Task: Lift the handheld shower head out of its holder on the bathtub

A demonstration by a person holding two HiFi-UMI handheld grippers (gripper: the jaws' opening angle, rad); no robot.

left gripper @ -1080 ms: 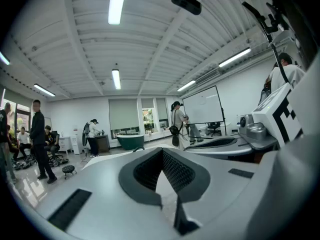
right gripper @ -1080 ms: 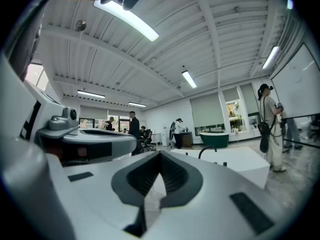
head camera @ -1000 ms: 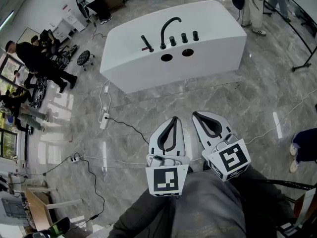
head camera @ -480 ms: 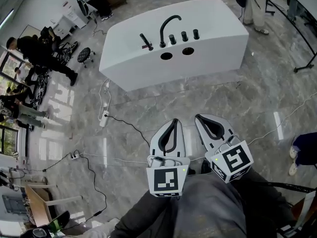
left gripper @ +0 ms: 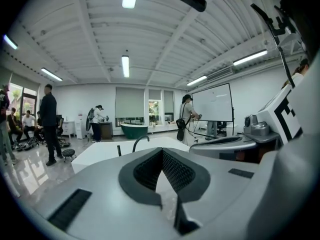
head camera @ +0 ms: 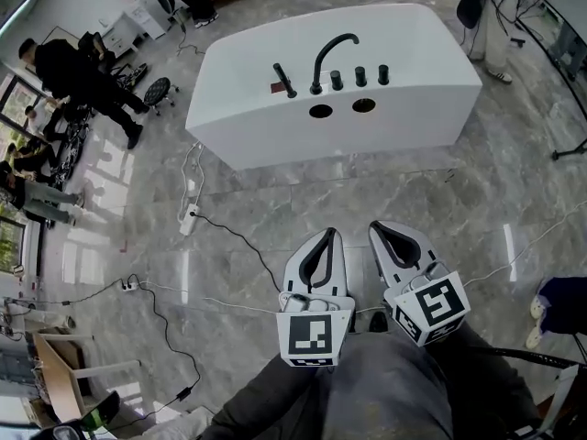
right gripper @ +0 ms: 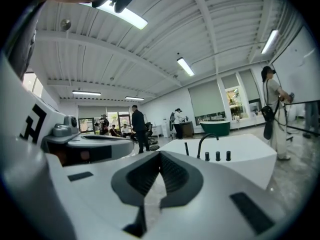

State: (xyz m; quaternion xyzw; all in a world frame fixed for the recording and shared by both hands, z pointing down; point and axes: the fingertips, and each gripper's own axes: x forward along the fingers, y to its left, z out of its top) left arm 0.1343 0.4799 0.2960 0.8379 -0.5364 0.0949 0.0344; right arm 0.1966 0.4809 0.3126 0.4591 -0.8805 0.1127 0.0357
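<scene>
Currently your left claw (head camera: pixel 323 234) and right claw (head camera: pixel 382 228) are closed and empty, well short of the bathtub (head camera: pixel 275 140). The shower head (head camera: pixel 283 80), seemingly the dark rod beside the tap (head camera: pixel 328 55), sits in its holder; arriving closed, you'd just knock it.

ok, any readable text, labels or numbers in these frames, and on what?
No readable words or numbers.
Left gripper and right gripper: square marker patterns only, no letters.
Red patch on the bathtub deck: too small to read.
Whiteboard: nothing legible.
</scene>
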